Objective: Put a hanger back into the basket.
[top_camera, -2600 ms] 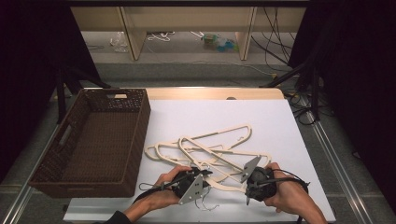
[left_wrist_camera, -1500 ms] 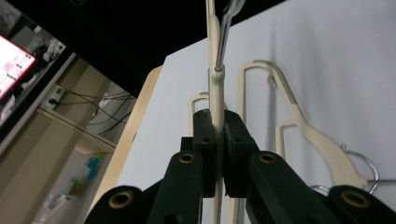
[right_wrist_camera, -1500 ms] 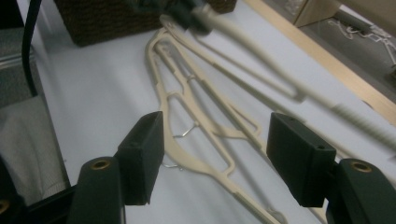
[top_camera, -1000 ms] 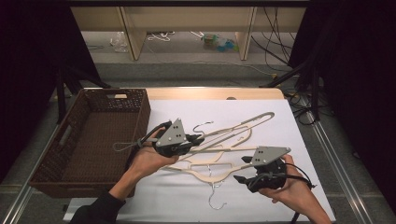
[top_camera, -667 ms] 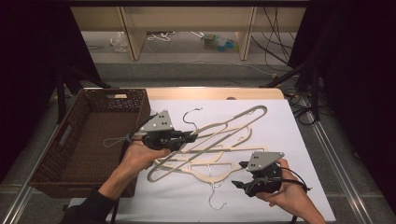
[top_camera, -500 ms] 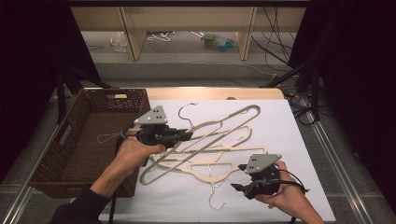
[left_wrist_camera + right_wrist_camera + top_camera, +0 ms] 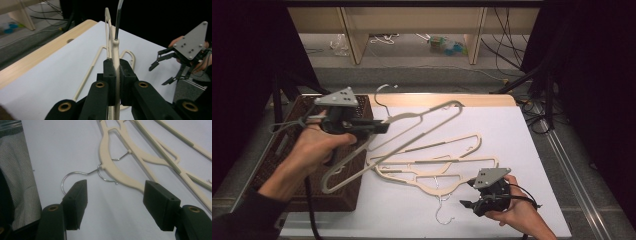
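A dim room surrounds a table (image 7: 522, 150) covered with a white sheet, its pale wooden far edge showing. No readable writing or brand marks appear anywhere.

Nearest, by the front right corner of the tabletop, the person's right hand (image 7: 517, 212) holds the right gripper (image 7: 472, 200) low over the sheet. Its jaws stand wide apart with nothing between them. In the right gripper view they frame the wire hook (image 7: 75, 176) of a cream hanger, which lies flat on the sheet just ahead of the jaws.

That hanger belongs to a loose pile of cream plastic hangers (image 7: 437, 167) lying overlapped in the middle of the tabletop, slightly toward the front edge. How many are in the pile is hard to tell.

At the left, the person's left hand (image 7: 314, 147) holds the left gripper (image 7: 379, 127) raised above the table's left edge. Its jaws are clamped tight on the neck of one lifted hanger (image 7: 412, 132), just below its metal hook (image 7: 384, 97). This hanger hangs in the air, tilted, one end reaching toward the far middle of the table and the other dipping over a dark woven basket (image 7: 272, 170). The basket stands along the table's left edge.

Beyond the far edge, on the floor, are pale wooden shelf legs (image 7: 354, 37), loose cables (image 7: 507, 50) and some small clutter too blurred to identify.
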A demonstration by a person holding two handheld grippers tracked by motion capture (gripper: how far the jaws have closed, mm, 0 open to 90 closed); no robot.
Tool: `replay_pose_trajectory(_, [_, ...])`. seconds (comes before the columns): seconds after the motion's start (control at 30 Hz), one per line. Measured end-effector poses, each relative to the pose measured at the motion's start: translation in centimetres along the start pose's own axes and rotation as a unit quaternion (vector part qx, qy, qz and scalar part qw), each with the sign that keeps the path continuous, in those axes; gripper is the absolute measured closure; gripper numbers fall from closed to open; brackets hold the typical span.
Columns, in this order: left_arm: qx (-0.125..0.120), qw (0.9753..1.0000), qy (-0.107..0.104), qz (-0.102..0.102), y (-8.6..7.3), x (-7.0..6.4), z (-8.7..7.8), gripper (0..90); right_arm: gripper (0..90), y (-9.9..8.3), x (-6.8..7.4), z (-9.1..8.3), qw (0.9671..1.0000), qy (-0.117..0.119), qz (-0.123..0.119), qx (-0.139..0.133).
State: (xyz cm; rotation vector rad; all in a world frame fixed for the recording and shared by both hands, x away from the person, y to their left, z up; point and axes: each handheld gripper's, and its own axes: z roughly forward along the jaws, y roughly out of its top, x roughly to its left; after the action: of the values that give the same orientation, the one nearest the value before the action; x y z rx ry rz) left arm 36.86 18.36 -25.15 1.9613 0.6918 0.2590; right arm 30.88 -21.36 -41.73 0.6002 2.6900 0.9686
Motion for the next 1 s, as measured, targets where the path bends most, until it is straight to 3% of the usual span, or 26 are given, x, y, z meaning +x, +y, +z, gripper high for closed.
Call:
replay_pose_trajectory(0.07, [-0.002,0.9999,0.016,-0.003,-0.2,0.9,-1.5,85.7,37.2,-0.1,-0.1,0.2,1.0000,0.001,-0.006,0.003])
replay_pose_trajectory(0.13, [-0.008,0.9993,0.036,-0.004,-0.4,1.9,-3.0,85.7,37.2,-0.1,0.1,0.2,0.9999,0.004,0.011,0.009])
replay_pose_trajectory(0.2, [-0.007,0.9980,0.063,-0.002,-0.8,3.1,-4.7,85.7,37.0,-0.2,0.0,0.3,0.9999,0.000,0.008,0.009])
replay_pose_trajectory(0.3, [-0.011,0.9967,0.081,-0.005,-1.5,4.6,-6.1,85.7,37.0,-0.1,0.1,0.2,0.9999,0.003,0.012,0.009])
replay_pose_trajectory(0.33, [-0.012,0.9961,0.087,-0.007,-1.9,5.3,-6.6,85.7,37.0,-0.2,-0.1,0.4,1.0000,-0.002,-0.002,0.002])
replay_pose_trajectory(0.37, [-0.011,0.9951,0.098,0.009,-2.2,6.0,-7.0,85.7,36.9,-0.2,-0.1,0.3,0.9999,0.001,0.002,0.011])
replay_pose_trajectory(0.47, [-0.014,0.9941,0.107,0.009,-3.0,7.3,-7.8,85.6,36.8,-0.2,0.1,0.3,0.9998,0.002,0.014,0.016])
replay_pose_trajectory(0.6, [-0.021,0.9915,0.128,0.015,-4.1,9.1,-8.8,85.7,36.6,-0.4,-0.1,0.5,0.9999,0.001,0.003,0.013])
replay_pose_trajectory(0.7, [-0.018,0.9894,0.144,0.000,-4.9,9.9,-9.3,85.7,36.5,-0.5,-0.3,0.7,0.9999,0.001,0.007,0.013])
replay_pose_trajectory(0.83, [-0.013,0.9876,0.156,0.001,-5.9,11.2,-9.6,85.7,36.3,-0.6,-0.3,0.7,0.9999,0.002,0.008,0.013])
replay_pose_trajectory(1.0, [-0.001,0.9856,0.169,-0.013,-7.2,12.8,-10.0,85.7,36.3,-0.6,-0.4,0.7,0.9998,0.001,0.006,0.016])
